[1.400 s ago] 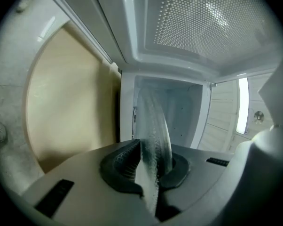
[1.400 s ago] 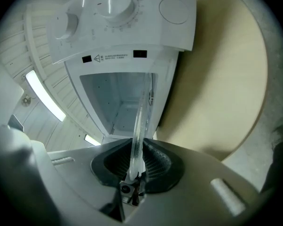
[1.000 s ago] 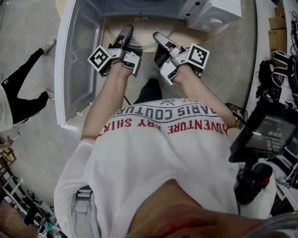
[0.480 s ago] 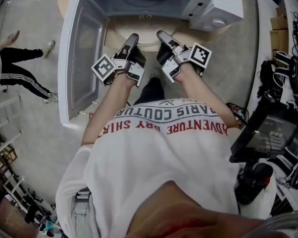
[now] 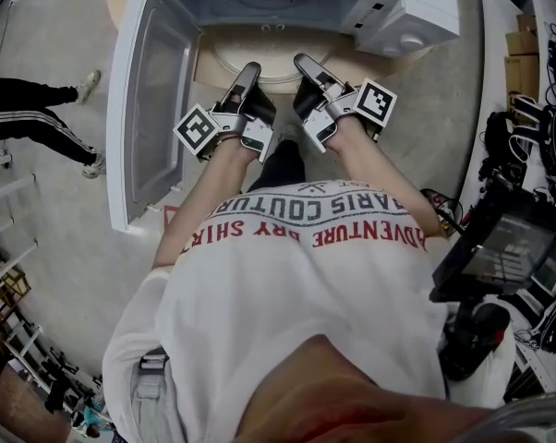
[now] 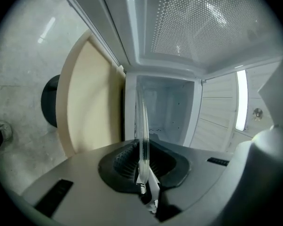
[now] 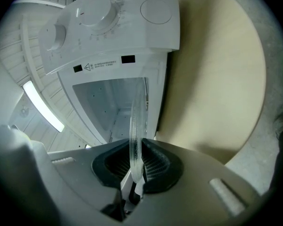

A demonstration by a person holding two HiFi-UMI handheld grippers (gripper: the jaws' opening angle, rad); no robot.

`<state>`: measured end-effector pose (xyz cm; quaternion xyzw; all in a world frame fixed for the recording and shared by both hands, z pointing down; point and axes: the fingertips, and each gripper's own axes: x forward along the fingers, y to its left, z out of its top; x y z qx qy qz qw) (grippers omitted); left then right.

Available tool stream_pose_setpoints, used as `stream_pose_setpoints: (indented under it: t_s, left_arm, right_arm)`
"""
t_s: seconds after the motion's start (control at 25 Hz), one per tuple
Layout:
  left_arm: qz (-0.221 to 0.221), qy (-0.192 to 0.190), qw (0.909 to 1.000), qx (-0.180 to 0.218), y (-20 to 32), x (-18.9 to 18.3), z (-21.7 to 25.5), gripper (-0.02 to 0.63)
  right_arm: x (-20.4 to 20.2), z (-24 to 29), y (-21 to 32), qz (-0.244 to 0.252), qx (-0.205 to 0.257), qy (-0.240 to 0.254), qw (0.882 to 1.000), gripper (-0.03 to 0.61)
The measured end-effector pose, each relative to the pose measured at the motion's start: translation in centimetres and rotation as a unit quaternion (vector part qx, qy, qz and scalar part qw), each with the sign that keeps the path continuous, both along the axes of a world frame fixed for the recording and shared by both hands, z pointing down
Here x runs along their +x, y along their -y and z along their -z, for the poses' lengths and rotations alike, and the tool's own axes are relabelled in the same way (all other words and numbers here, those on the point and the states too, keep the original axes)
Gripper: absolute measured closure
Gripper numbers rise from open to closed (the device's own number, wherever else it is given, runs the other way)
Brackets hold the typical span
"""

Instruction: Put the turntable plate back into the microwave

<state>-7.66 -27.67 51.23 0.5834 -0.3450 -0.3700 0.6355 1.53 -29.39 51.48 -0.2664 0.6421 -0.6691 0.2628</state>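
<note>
The clear glass turntable plate is held level just in front of the open white microwave, over the round beige table. My left gripper is shut on the plate's left rim and my right gripper is shut on its right rim. In the left gripper view the plate shows edge-on, pinched in that gripper, with the empty cavity straight ahead. The right gripper view likewise has the plate's edge clamped in the gripper, below the dial panel.
The microwave door stands wide open to the left, its perforated window close beside the left gripper. A person's legs are on the floor at far left. Dark equipment and cables crowd the right side.
Both grippers have carried the plate a little forward, toward the microwave opening. The person at the far left has walked on across the floor.
</note>
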Motion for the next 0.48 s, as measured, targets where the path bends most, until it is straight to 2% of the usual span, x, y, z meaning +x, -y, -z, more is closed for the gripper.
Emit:
stream_pose_setpoints:
  t_s: [0.48]
  left_arm:
    - [0.002, -0.003, 0.9998, 0.021, 1.5, -0.2, 1.1, 0.572]
  right_arm:
    - [0.0, 1.0, 1.3, -0.005, 0.01, 0.006, 1.0, 0.54]
